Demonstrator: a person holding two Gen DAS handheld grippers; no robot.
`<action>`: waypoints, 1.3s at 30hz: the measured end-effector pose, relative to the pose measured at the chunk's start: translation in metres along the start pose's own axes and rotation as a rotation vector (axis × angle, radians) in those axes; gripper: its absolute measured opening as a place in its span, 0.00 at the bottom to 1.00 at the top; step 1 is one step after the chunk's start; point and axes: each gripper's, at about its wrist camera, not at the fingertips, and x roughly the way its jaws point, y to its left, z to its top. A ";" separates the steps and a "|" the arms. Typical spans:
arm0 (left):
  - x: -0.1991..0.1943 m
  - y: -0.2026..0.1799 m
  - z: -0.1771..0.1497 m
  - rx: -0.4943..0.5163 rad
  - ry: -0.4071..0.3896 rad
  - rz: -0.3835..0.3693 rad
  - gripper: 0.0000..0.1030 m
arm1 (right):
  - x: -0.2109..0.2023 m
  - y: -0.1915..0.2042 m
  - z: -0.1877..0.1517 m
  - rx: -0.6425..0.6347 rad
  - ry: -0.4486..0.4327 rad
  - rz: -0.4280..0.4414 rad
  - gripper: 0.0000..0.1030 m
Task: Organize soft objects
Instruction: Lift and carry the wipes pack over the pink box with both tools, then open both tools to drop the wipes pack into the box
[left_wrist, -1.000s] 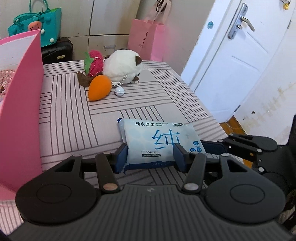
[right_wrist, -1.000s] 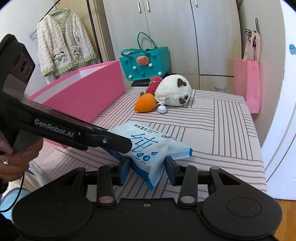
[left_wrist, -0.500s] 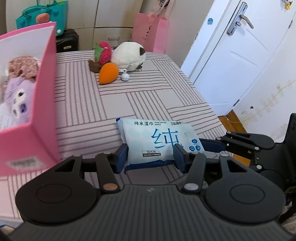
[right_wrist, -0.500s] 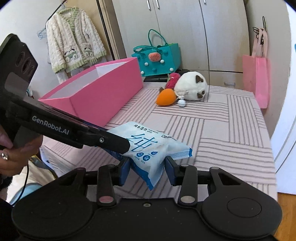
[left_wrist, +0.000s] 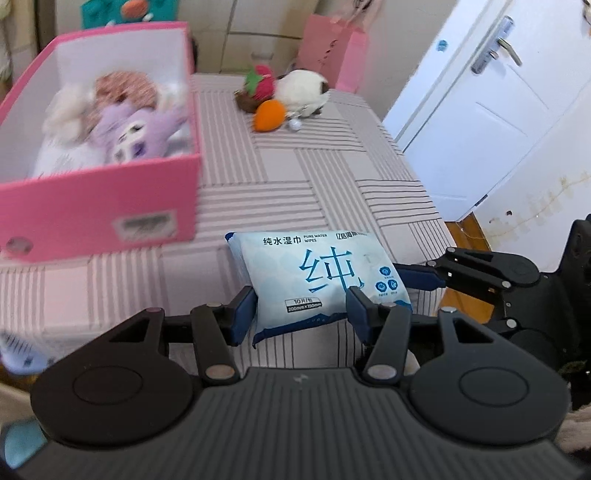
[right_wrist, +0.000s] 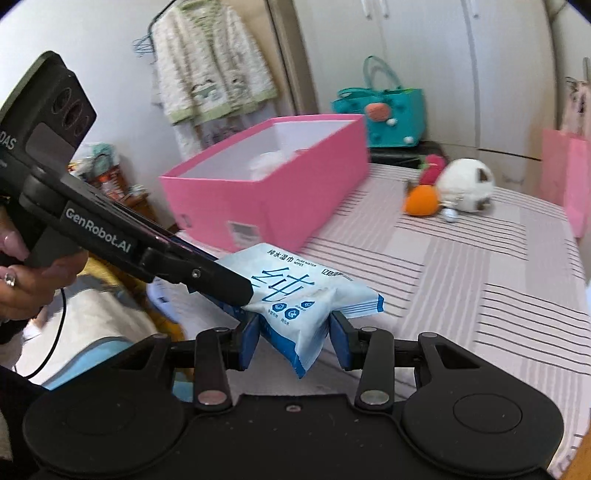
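Note:
A pale blue pack of wet wipes (left_wrist: 317, 273) hangs above the striped bed cover (left_wrist: 325, 177), held from two sides. My left gripper (left_wrist: 301, 306) is shut on its near edge, and my right gripper (right_wrist: 293, 336) is shut on its right end (right_wrist: 295, 317). To the left stands the pink box (left_wrist: 96, 206) with a purple plush (left_wrist: 136, 133) and other soft toys inside. A white plush (left_wrist: 303, 92), an orange toy (left_wrist: 269, 116) and a red strawberry toy (left_wrist: 258, 79) lie together at the far end of the bed.
A white door (left_wrist: 480, 110) is on the right, past the bed's edge. A pink paper bag (left_wrist: 332, 48) and a teal bag (right_wrist: 384, 107) stand by the wardrobe behind. A hand (right_wrist: 26, 280) holds the left gripper's handle.
Both grippers have risen and drifted back and to the left with the pack still held. The pink box is now in fuller view, its inside showing.

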 end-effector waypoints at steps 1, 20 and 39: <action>-0.006 0.004 -0.002 -0.012 0.006 0.003 0.51 | 0.000 0.006 0.003 -0.012 0.004 0.012 0.46; -0.105 0.060 0.004 -0.092 -0.155 0.079 0.51 | 0.016 0.082 0.080 -0.219 -0.063 0.121 0.46; -0.040 0.142 0.104 -0.159 -0.285 0.187 0.50 | 0.138 0.041 0.167 -0.239 -0.042 0.034 0.46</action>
